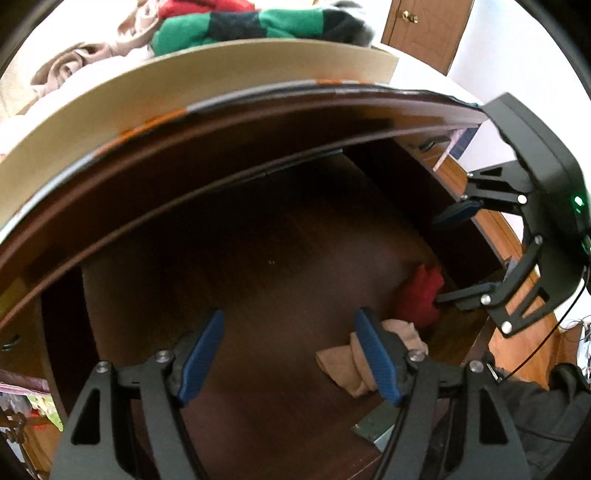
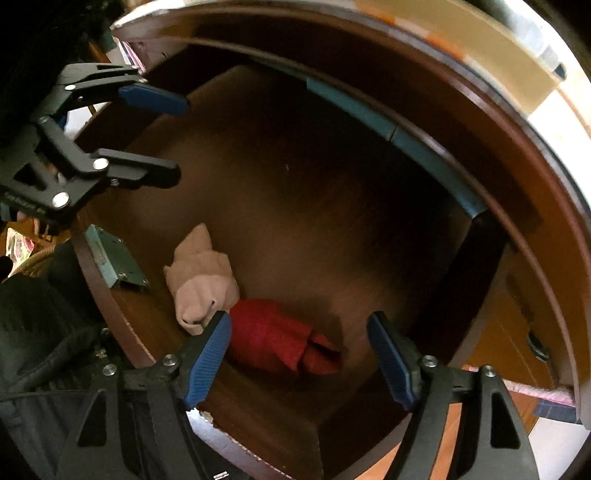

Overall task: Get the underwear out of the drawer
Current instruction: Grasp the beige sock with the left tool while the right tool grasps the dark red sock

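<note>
The dark brown drawer (image 1: 258, 258) (image 2: 314, 184) stands open, and both grippers point down into it. A red underwear piece (image 2: 273, 339) (image 1: 421, 295) lies crumpled near the drawer's front corner. Beside it, touching, is a beige piece (image 2: 203, 280) (image 1: 347, 365). My right gripper (image 2: 299, 354) (image 1: 443, 254) is open over the red piece, which lies between its blue pads (image 2: 207, 358) without being pressed. My left gripper (image 1: 290, 354) (image 2: 177, 136) is open over bare drawer floor, its right finger (image 1: 376, 354) partly covering the beige piece.
Folded clothes lie on the top above the drawer, among them a green and black one (image 1: 258, 26) and beige ones (image 1: 74, 66). A metal bracket (image 2: 114, 262) sits on the drawer's front wall. A person's dark clothing (image 2: 37, 325) is close by. A wooden door (image 1: 424, 29) stands behind.
</note>
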A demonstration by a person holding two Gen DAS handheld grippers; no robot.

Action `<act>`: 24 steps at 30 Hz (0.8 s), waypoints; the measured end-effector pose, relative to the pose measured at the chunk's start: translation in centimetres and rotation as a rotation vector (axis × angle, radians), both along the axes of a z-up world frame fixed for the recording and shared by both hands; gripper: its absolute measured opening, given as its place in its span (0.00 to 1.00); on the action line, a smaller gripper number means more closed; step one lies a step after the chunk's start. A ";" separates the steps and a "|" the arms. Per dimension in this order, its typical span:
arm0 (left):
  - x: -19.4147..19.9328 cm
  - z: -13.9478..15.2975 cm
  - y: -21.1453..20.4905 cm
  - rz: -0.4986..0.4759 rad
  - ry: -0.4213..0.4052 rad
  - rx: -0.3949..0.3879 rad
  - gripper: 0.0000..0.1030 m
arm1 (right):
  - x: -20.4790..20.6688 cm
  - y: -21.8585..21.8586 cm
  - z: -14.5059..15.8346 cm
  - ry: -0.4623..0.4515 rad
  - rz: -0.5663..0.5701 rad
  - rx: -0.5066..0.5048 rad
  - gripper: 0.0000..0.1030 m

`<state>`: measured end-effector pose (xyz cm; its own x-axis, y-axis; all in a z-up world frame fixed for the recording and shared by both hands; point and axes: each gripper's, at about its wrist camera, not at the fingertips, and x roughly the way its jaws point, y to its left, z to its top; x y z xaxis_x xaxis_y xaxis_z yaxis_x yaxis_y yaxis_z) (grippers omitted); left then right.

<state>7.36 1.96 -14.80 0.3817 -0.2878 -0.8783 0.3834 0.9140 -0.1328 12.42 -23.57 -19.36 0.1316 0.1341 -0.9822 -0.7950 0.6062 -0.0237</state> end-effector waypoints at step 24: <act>2.1 -3.0 -2.8 -0.070 0.218 -0.061 0.73 | 5.9 0.4 -5.9 0.320 -0.020 -0.023 0.57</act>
<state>9.48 -0.89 -17.75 0.1624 -0.3616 -0.9181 0.4020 0.8739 -0.2731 18.30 -23.14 -25.23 -0.1821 0.1123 -0.9769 -0.7522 0.6239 0.2119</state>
